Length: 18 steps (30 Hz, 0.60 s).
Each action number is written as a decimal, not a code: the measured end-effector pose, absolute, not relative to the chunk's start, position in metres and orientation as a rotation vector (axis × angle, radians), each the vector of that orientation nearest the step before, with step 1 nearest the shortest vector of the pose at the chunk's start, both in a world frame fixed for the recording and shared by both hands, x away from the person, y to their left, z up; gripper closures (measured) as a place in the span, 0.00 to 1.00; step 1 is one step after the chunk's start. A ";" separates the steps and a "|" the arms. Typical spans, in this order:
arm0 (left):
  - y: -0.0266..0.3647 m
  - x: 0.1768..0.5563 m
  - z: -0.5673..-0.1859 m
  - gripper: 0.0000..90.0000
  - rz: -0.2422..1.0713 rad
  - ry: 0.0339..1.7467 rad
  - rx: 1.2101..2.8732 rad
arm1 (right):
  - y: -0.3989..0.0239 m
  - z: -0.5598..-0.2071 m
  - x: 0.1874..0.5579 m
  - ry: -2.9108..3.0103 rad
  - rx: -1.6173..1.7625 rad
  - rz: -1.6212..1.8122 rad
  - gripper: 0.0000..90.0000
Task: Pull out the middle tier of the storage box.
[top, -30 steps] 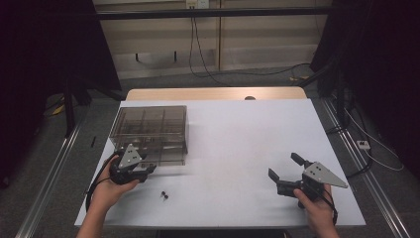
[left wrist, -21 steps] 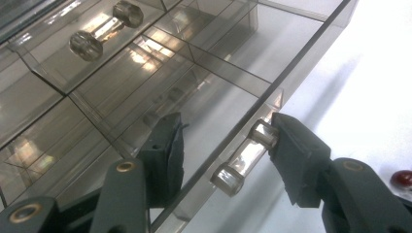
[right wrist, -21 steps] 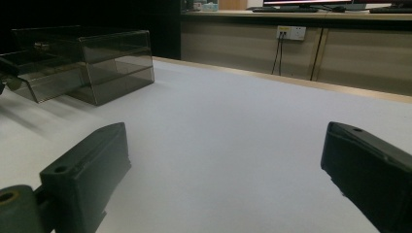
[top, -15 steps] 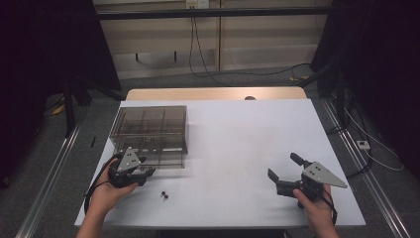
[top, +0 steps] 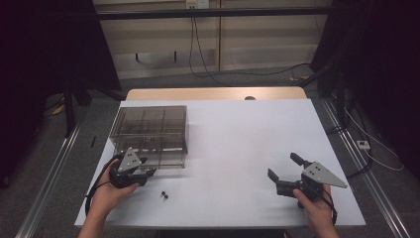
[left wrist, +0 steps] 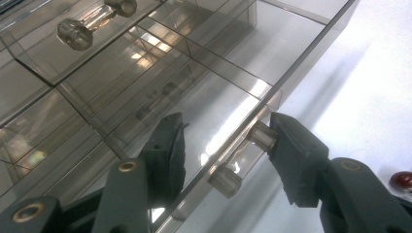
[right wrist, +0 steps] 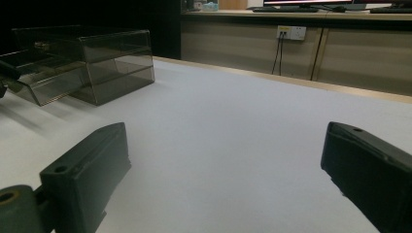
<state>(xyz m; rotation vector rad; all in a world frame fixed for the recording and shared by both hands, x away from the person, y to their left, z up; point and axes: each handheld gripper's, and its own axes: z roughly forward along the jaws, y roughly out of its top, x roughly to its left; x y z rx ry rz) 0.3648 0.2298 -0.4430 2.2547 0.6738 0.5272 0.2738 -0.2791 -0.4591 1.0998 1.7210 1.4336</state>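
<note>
My left gripper (left wrist: 218, 155) has its half-open jaws astride the clear cylindrical handle (left wrist: 243, 158) of the smoky transparent plastic drawer box (top: 151, 131), handle axis spanning jaw to jaw, one pad touching, while my right gripper (top: 287, 171) idles wide open and empty, well apart.

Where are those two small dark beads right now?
High view: the beads lie on the white table, near its front edge at left, just right of the left tool, before the drawer box.
</note>
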 end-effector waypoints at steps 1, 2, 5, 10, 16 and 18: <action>0.230 0.365 -0.442 0.54 0.518 0.678 2.259 | -0.279 -0.459 0.274 1.721 1.097 1.433 0.03; 0.229 0.365 -0.443 0.54 0.528 0.678 2.248 | -0.279 -0.459 0.274 1.721 1.096 1.435 0.03; 0.229 0.365 -0.443 0.54 0.526 0.680 2.246 | -0.279 -0.459 0.274 1.721 1.099 1.434 0.03; 0.230 0.365 -0.443 0.54 0.511 0.687 2.240 | -0.279 -0.459 0.274 1.721 1.099 1.433 0.03; 0.230 0.365 -0.442 0.52 0.504 0.697 2.230 | -0.279 -0.459 0.274 1.722 1.098 1.434 0.03; 0.230 0.365 -0.441 0.51 0.495 0.702 2.220 | -0.279 -0.459 0.274 1.722 1.099 1.434 0.03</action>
